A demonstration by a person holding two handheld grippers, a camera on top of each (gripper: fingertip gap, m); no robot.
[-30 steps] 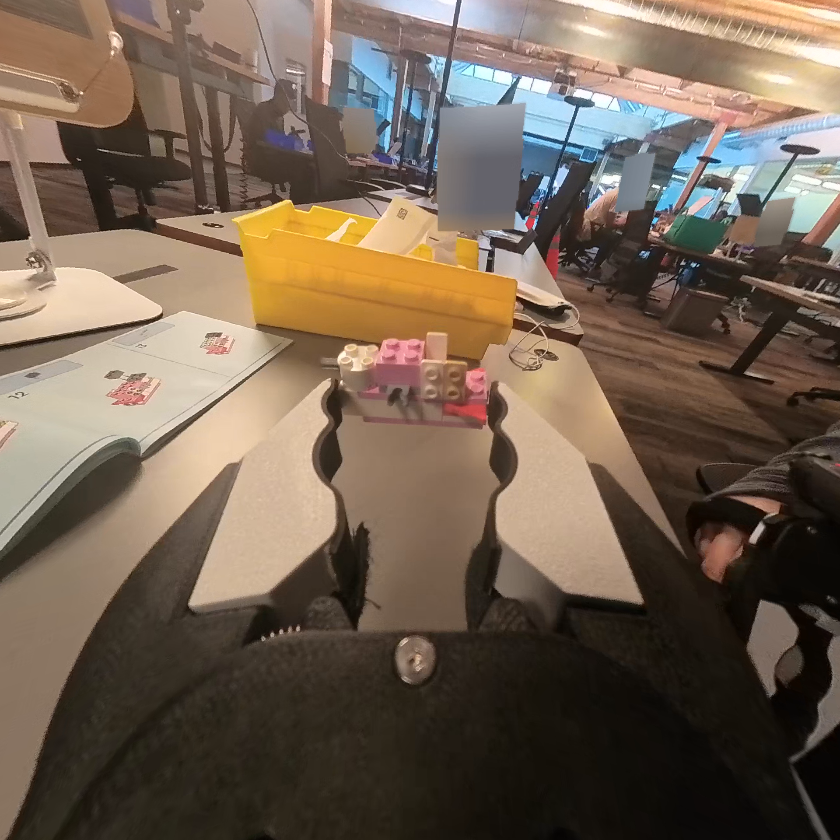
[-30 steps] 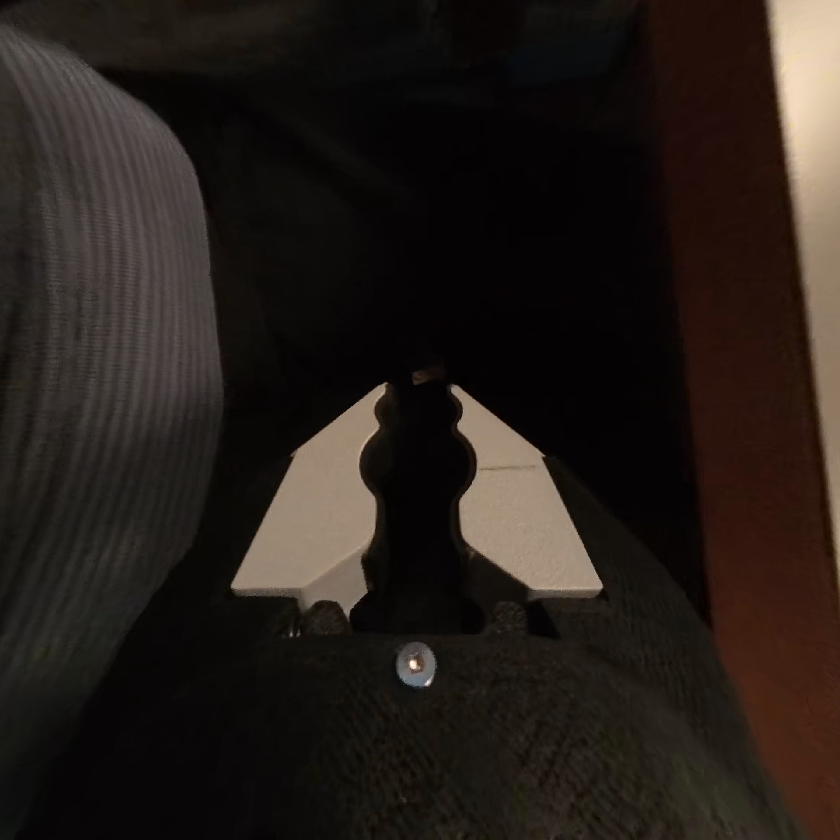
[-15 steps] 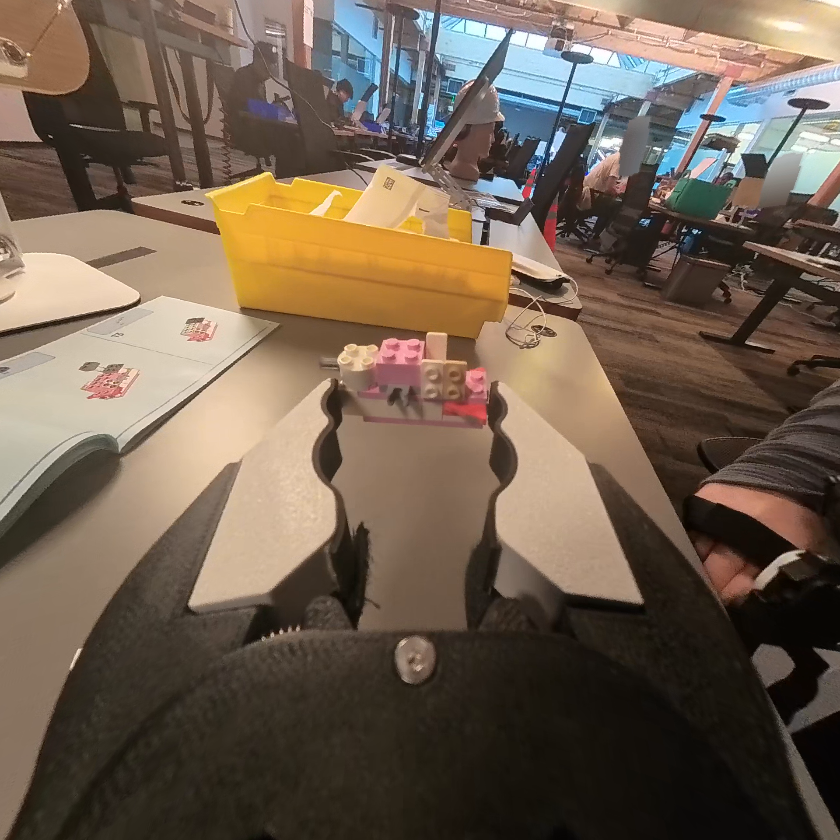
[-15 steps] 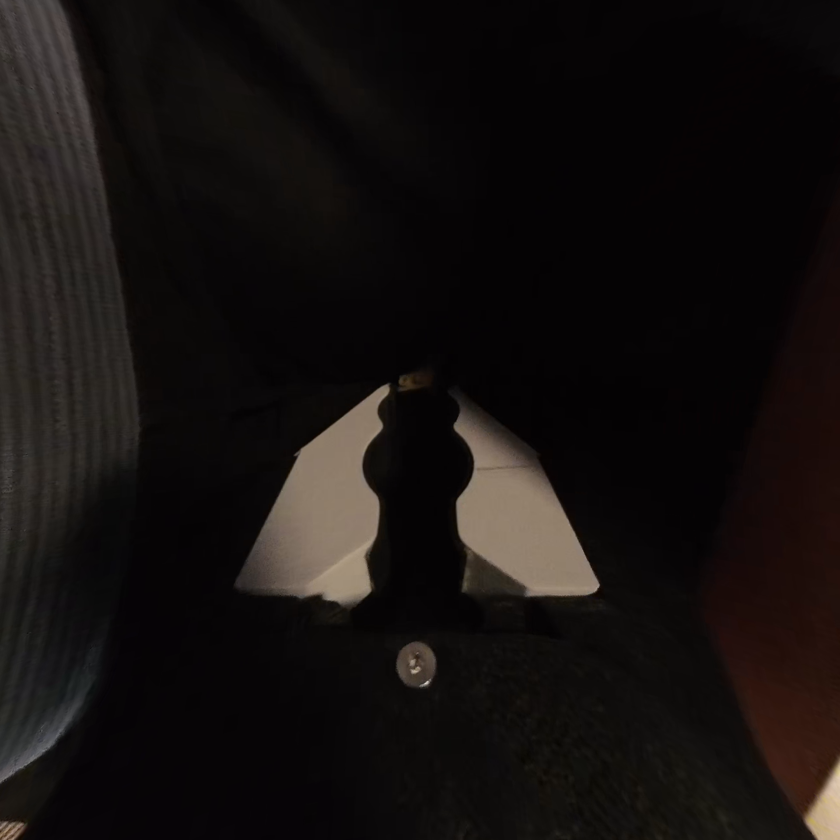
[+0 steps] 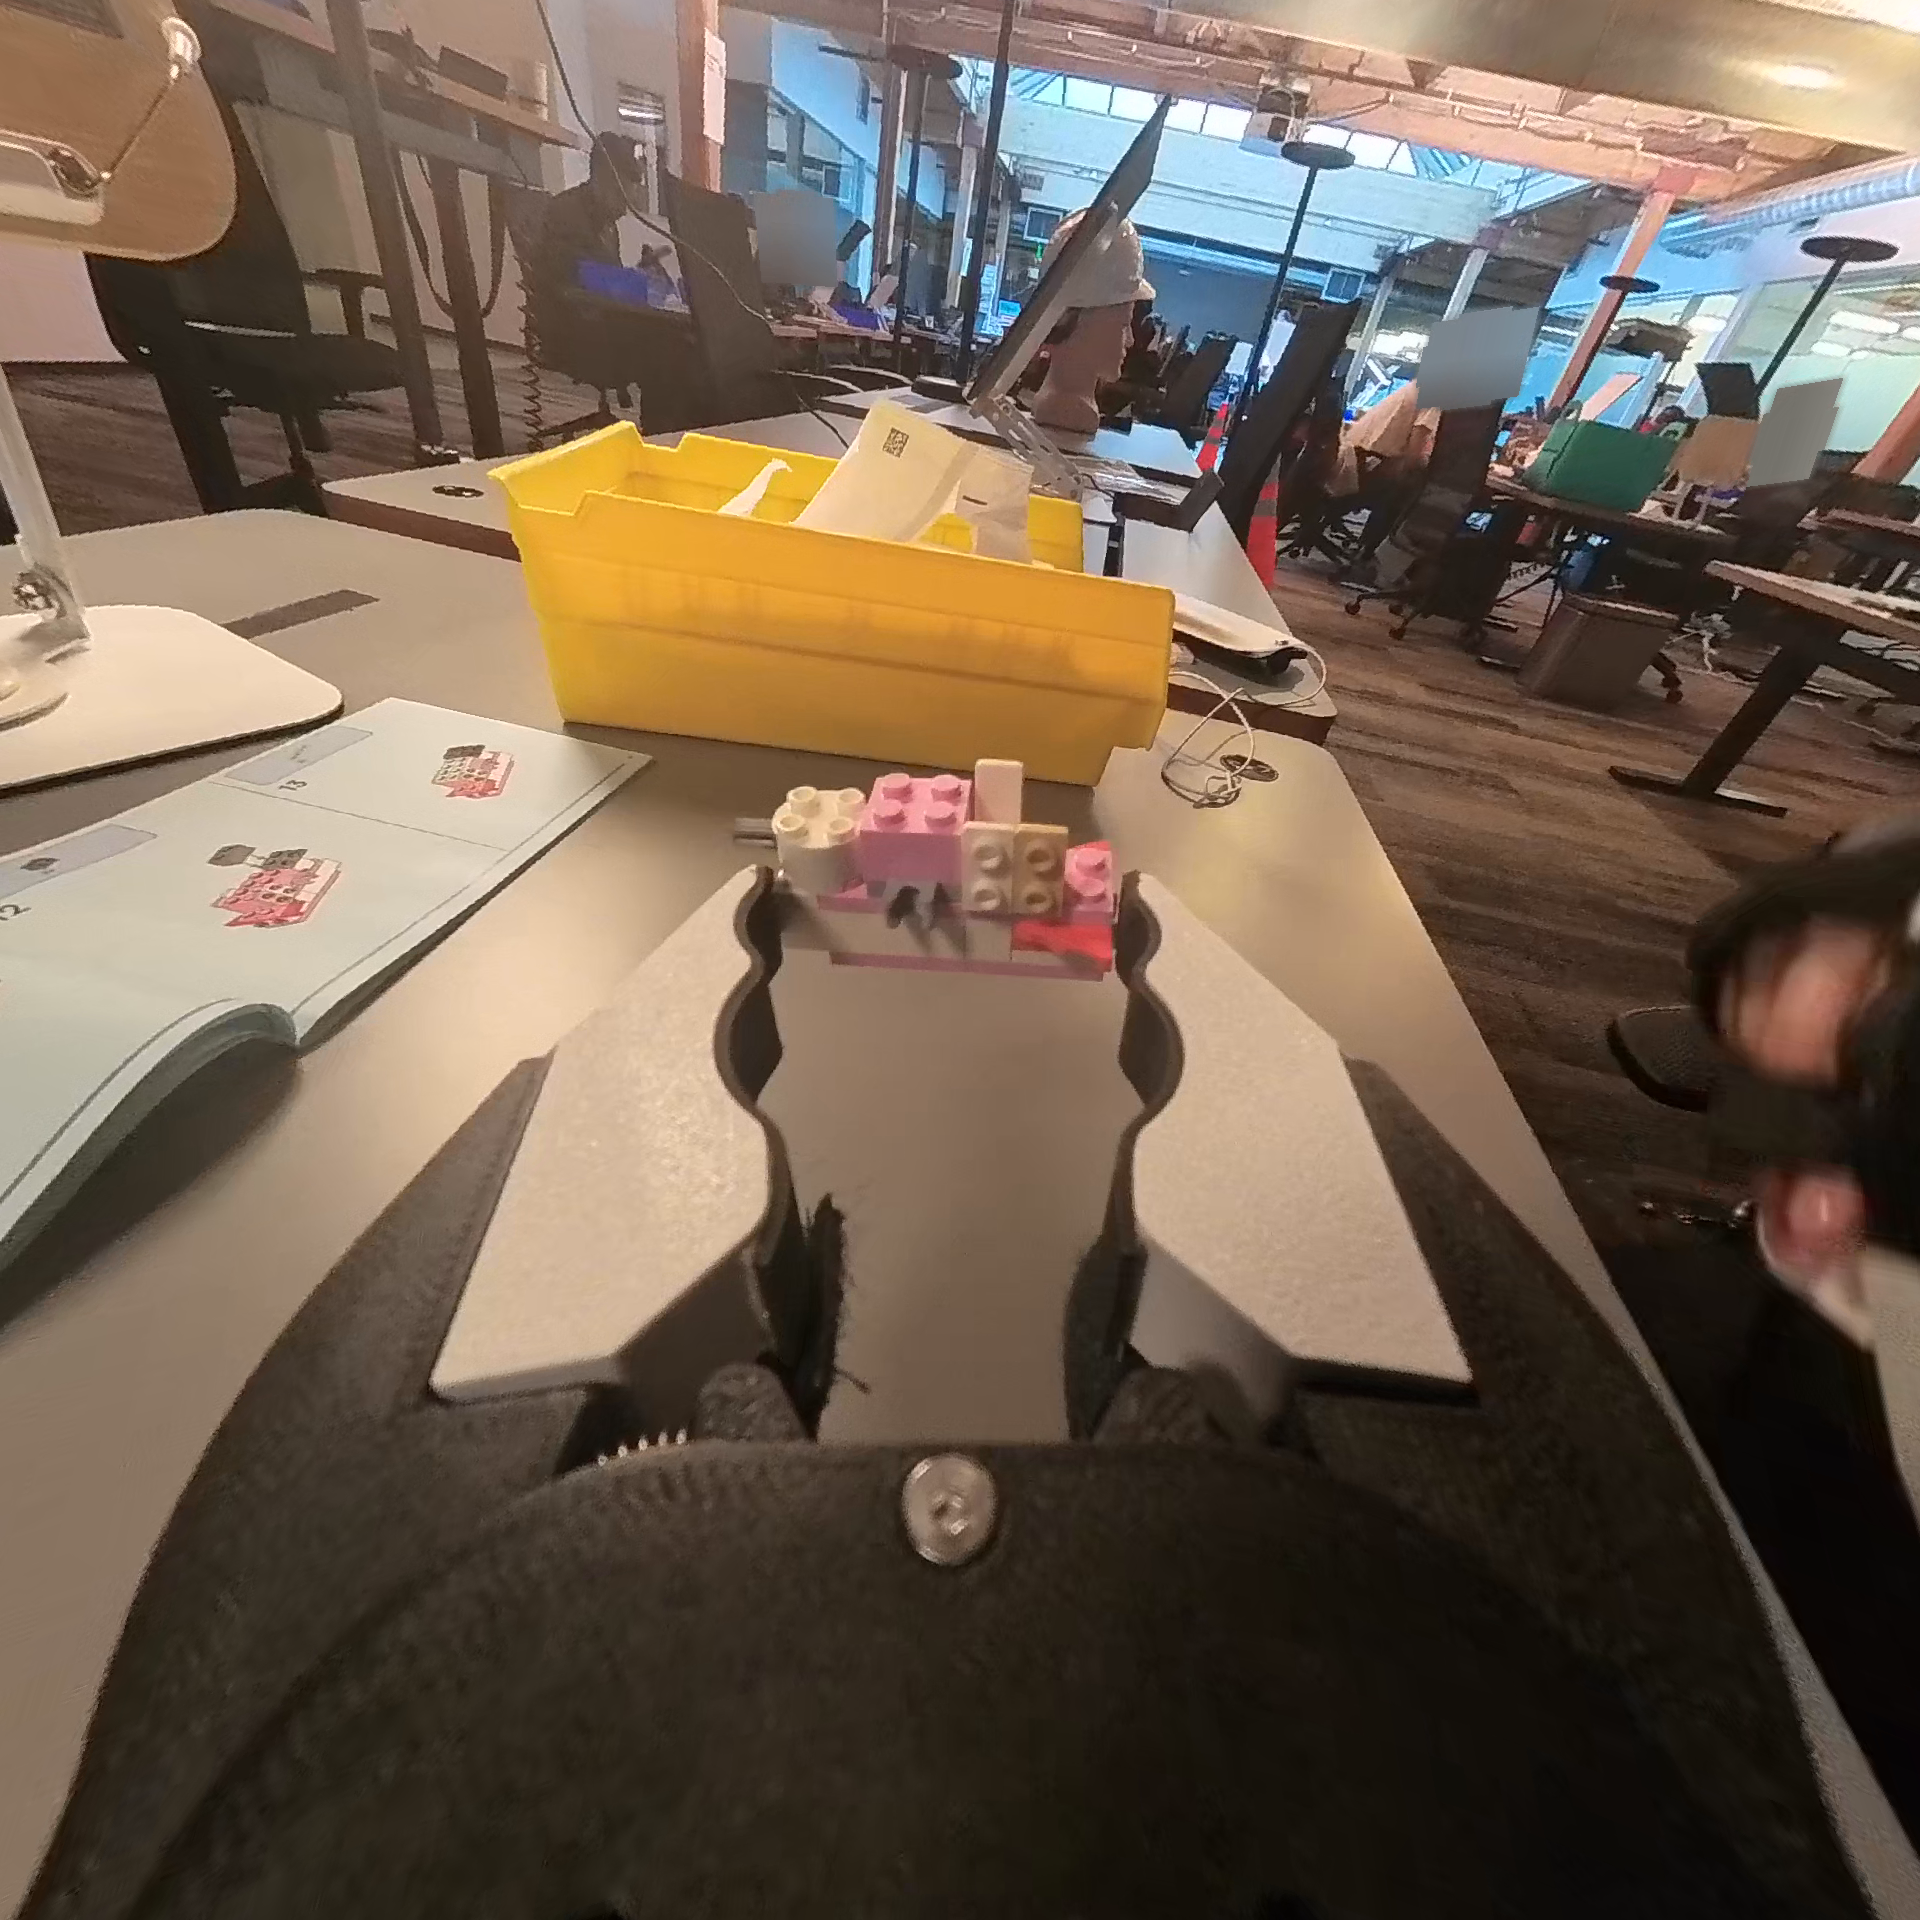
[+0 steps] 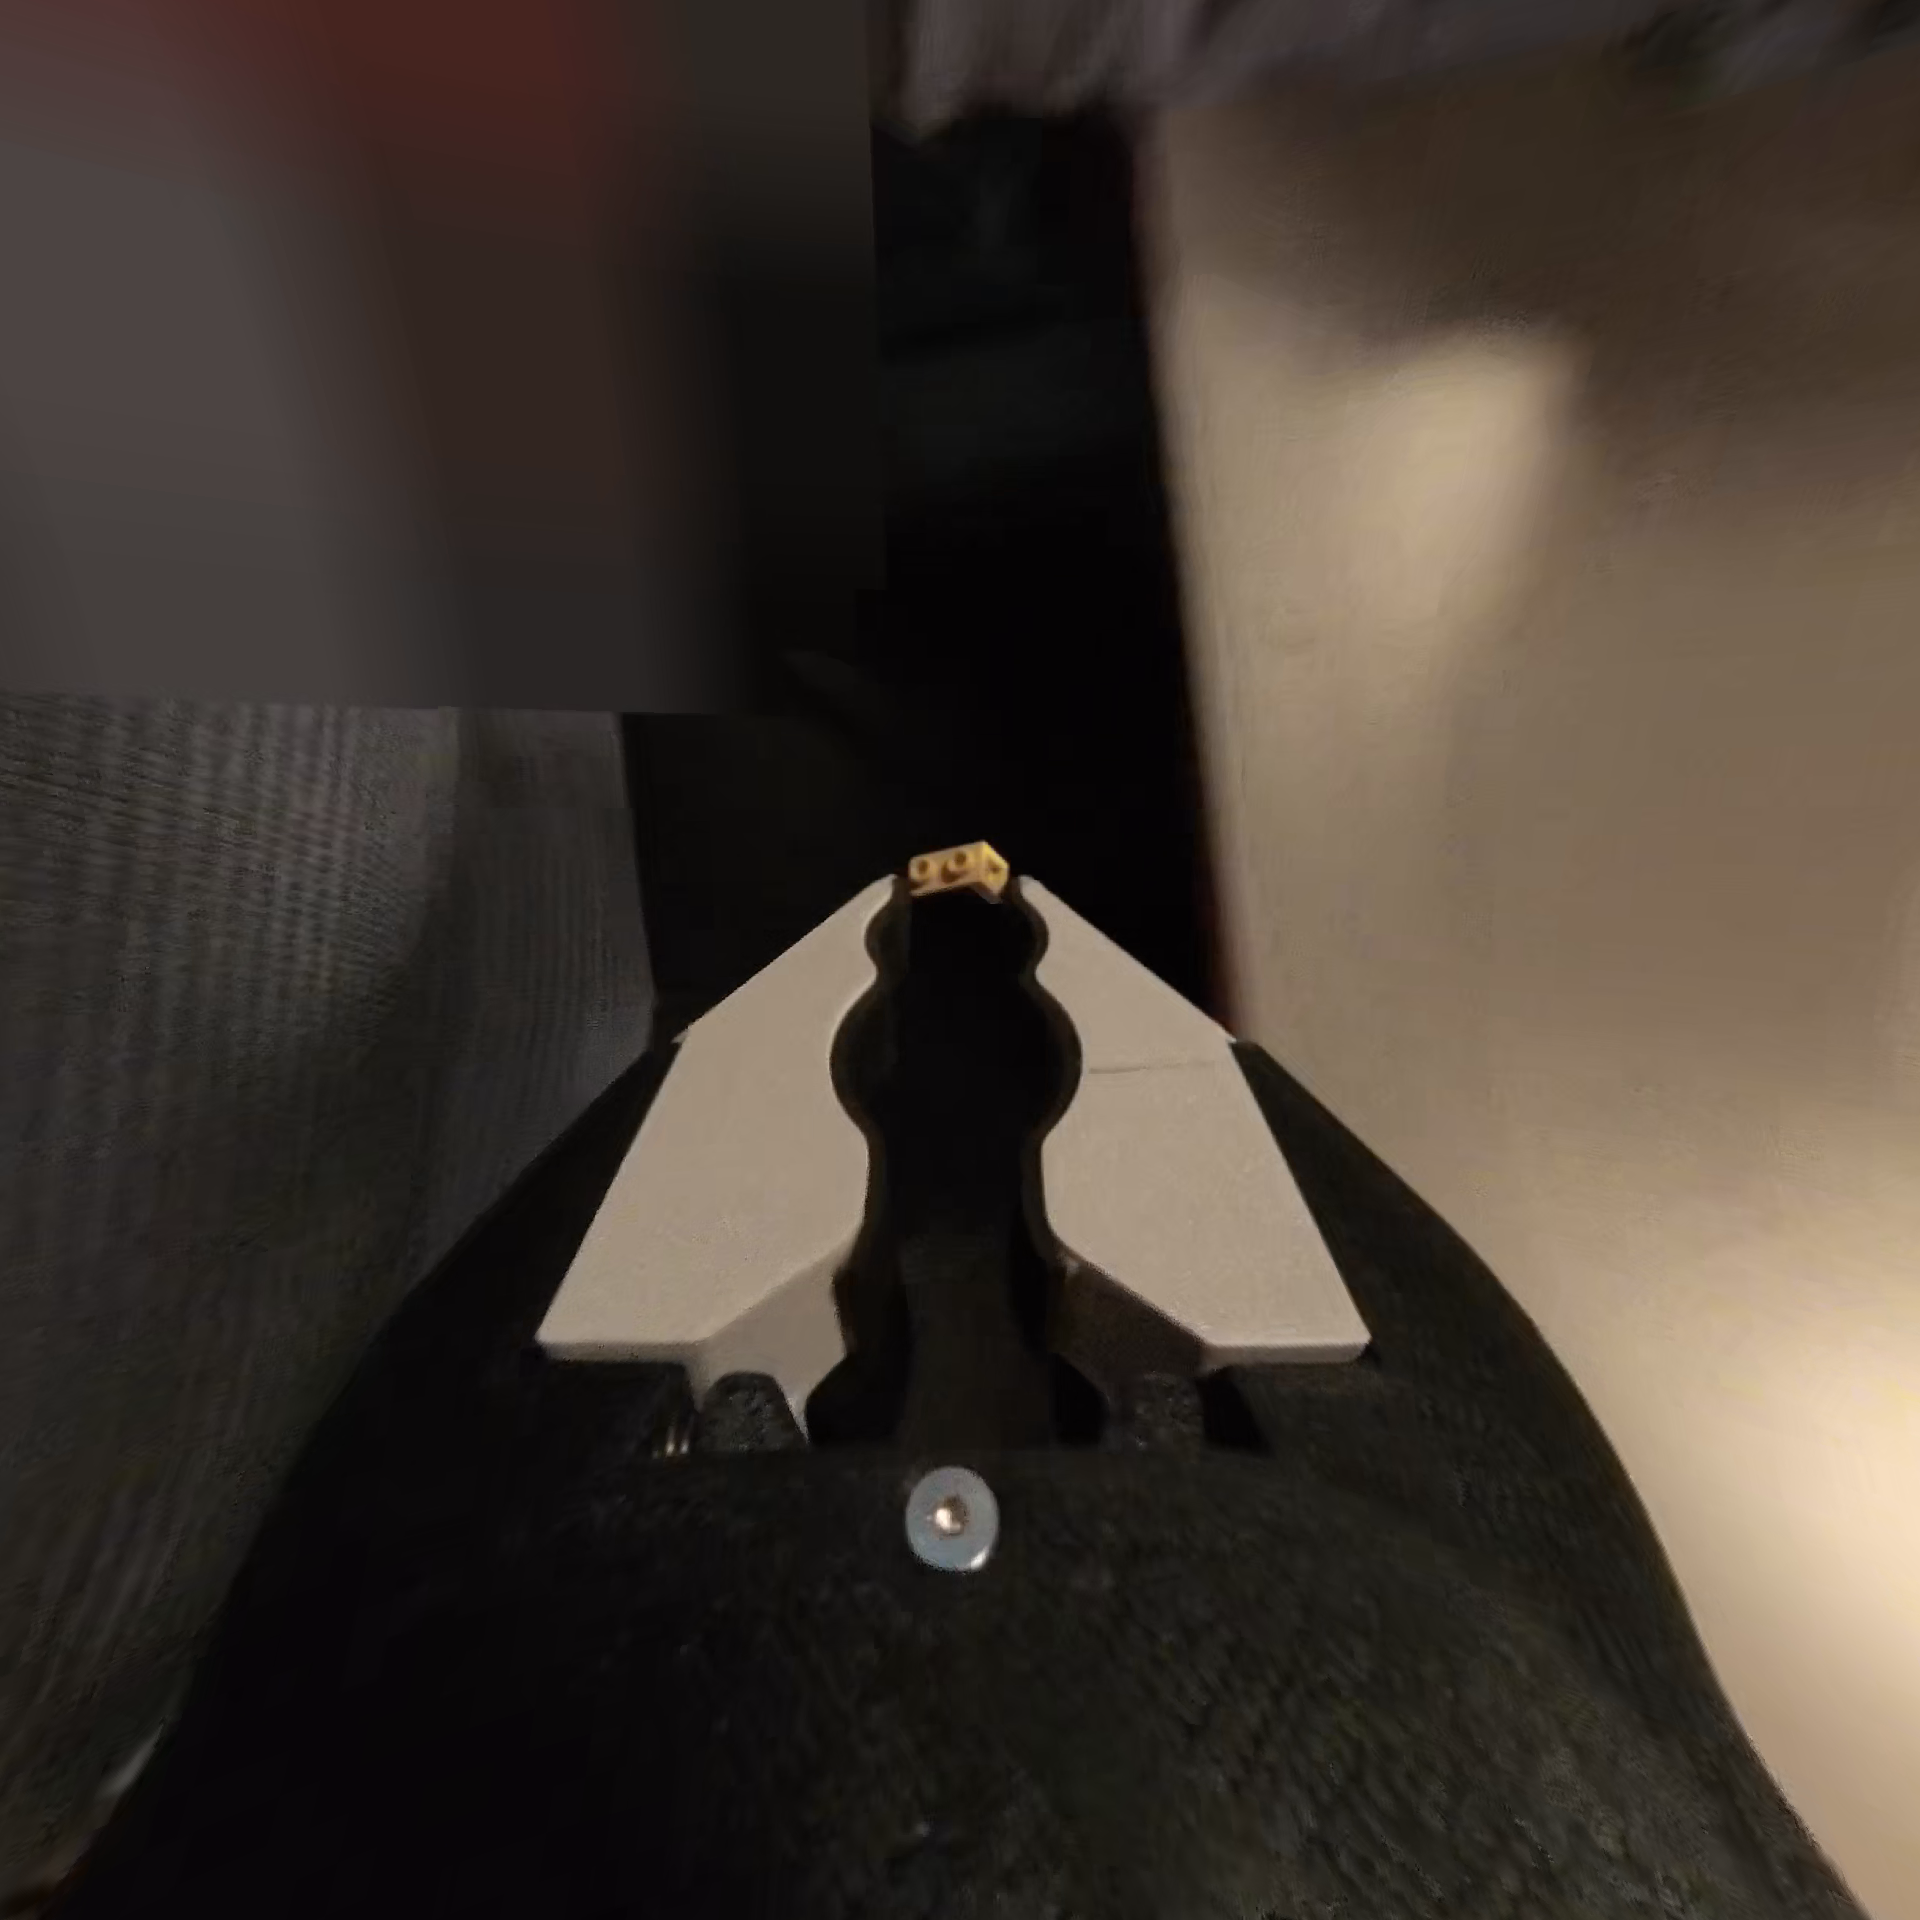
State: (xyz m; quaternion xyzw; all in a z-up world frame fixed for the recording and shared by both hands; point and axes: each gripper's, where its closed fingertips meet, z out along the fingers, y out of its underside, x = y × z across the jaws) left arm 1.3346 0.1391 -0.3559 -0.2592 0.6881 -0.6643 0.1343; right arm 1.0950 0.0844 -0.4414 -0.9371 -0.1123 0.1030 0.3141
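- The left gripper (image 5: pixel 943 914) clamps a small brick model (image 5: pixel 951 873) of pink, white and tan pieces with a red bit low on its right; both fingertips press its ends, and it is held just above the grey table (image 5: pixel 1299 883).
- The right gripper (image 6: pixel 957 883) is nearly closed, pinching a tiny yellow brick (image 6: pixel 957 869) at its very tips, studs towards the camera.
- Around that brick it is dark, with a pale surface (image 6: pixel 1558 727) on the right and ribbed grey fabric (image 6: pixel 260 987) on the left.
- Beyond the model stands a yellow bin (image 5: pixel 831 644) holding white bags.
- An open booklet (image 5: pixel 260 883) lies to the left.
- A blurred hand (image 5: pixel 1808 1060) shows at the right edge.
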